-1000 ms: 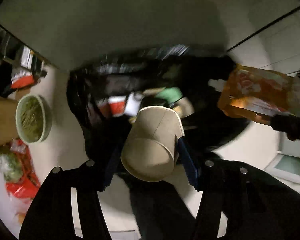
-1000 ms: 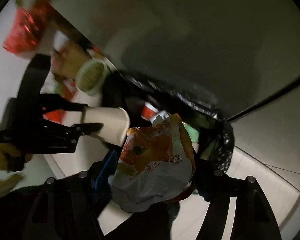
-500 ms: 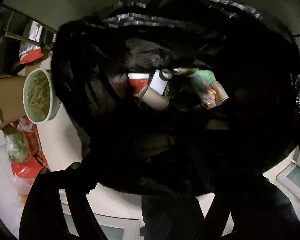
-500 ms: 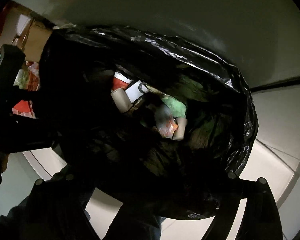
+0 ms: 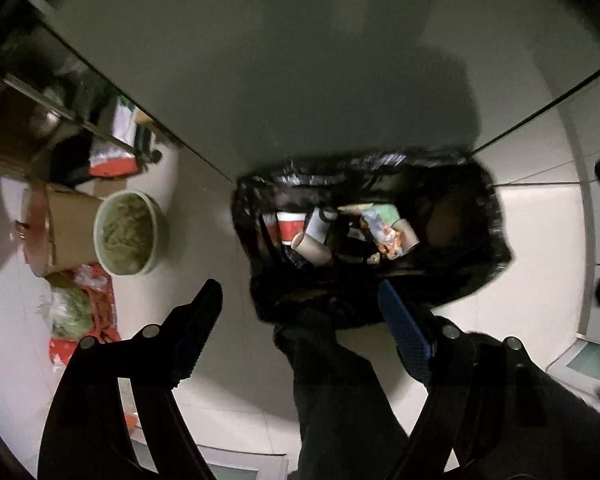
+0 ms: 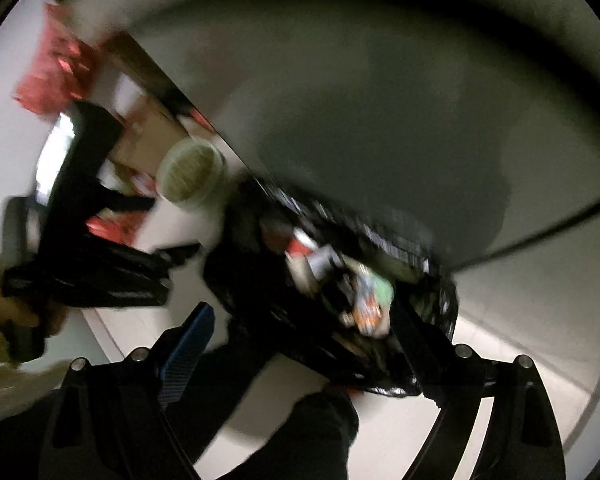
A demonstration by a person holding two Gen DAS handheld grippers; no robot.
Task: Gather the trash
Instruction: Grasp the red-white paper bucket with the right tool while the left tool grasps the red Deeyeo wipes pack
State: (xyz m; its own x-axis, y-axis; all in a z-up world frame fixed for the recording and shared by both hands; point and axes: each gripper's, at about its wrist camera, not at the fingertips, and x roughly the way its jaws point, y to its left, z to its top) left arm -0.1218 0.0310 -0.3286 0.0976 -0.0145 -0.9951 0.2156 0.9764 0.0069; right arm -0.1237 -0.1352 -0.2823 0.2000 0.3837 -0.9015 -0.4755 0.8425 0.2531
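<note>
Black trash bag (image 5: 488, 216) on floor holds paper cups (image 5: 312, 246), red cup (image 5: 290, 228), wrapper (image 5: 386, 234). Green bowl (image 5: 130, 232) left, full of scraps. Left gripper (image 5: 300, 312), right gripper (image 6: 300, 332): fingers spread, empty.

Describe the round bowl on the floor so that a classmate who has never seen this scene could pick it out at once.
Start at the black trash bag standing open on the pale floor against the wall. Look to its left in the left wrist view, where a brown cardboard box stands. The bowl sits against that box: pale green, round, and filled with greenish shreds, unlike the red wrappers nearby.
</note>
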